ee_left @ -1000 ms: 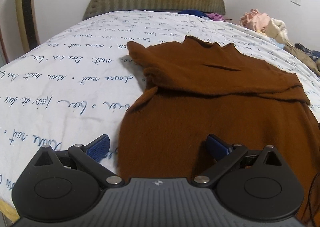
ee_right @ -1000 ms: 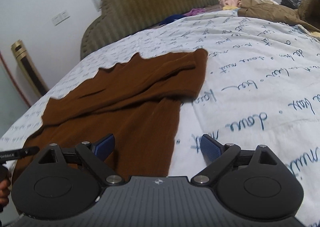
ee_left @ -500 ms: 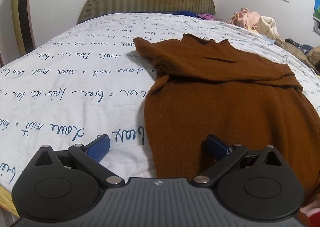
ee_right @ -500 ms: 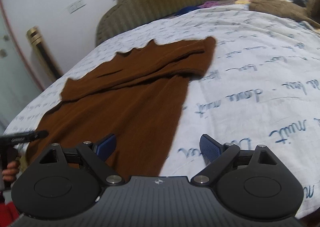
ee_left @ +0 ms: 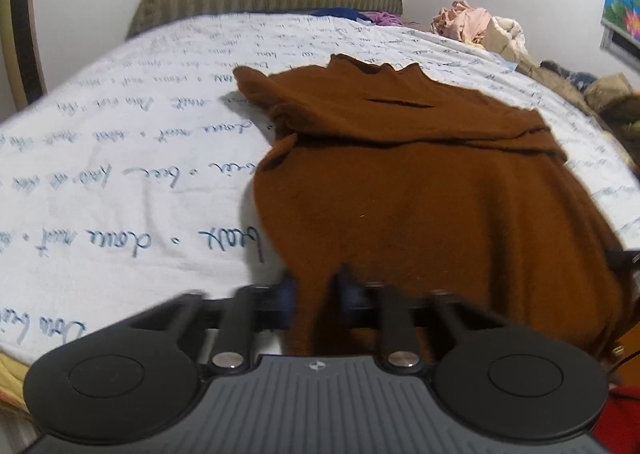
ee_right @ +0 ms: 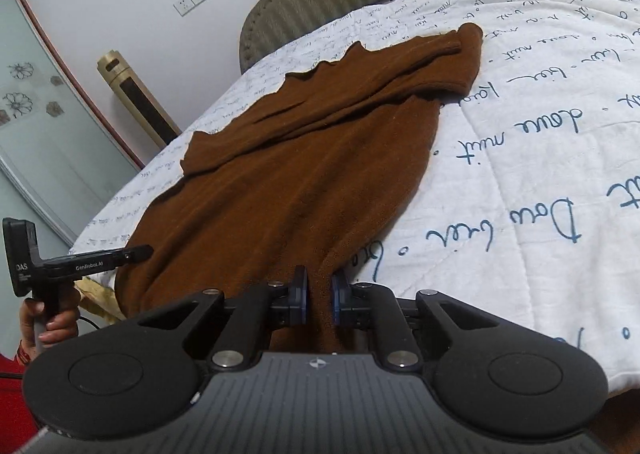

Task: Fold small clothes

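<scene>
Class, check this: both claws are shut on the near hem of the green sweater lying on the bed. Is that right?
Not quite. The sweater is brown, not green, as the right wrist view shows. The rest stands: the left claw and right claw are both shut on its near hem, on the bed.

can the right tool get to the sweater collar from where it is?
Probably not as is. The right tool is shut on the sweater hem at the near bed edge; the collar lies at the far end. Nothing blocks the path, but it would have to let go first.
</scene>
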Demonstrator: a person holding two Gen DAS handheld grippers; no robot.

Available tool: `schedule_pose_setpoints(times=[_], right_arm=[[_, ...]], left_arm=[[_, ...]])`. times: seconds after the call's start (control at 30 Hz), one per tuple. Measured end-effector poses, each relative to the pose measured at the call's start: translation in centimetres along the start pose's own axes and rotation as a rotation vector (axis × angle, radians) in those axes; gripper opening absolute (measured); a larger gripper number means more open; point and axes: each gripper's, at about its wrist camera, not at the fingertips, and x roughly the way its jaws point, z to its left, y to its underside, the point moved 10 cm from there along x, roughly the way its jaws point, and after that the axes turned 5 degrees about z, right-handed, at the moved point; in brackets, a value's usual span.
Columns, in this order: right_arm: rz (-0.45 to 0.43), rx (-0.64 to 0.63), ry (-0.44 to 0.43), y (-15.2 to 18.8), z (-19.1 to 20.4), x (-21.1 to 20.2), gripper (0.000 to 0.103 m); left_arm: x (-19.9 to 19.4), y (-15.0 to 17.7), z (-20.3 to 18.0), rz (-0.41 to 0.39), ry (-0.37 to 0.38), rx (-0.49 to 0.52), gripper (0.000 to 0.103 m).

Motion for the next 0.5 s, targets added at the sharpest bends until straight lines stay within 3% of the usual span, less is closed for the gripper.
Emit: schedule_pose_setpoints(times=[0.1, 0.3, 0.4, 0.5], right_arm=[[-0.020, 0.011, -0.045, -0.5, 0.8, -0.9, 0.015], [-0.108, 0.032, -0.180, -3.9, 2.5, -2.9, 0.014], [-0.140, 0.043, -0.153, -6.6, 1.5, -2.3, 0.013], [-0.170, 0.054, -0.062, -9.1, -0.5, -0.8, 0.013]], left_arm=[[-0.7, -0.3, -0.2, 0.011, 0.073, -0.045, 0.005], [-3.7, -4.2, -1.6, -0.089, 0.241, -0.076, 0.004], [-3.3, -8.4, -1.3, -0.152, 0.232, -0.088, 0.004], [-0.6, -11.8, -0.2, -0.186, 0.142, -0.104, 0.005]])
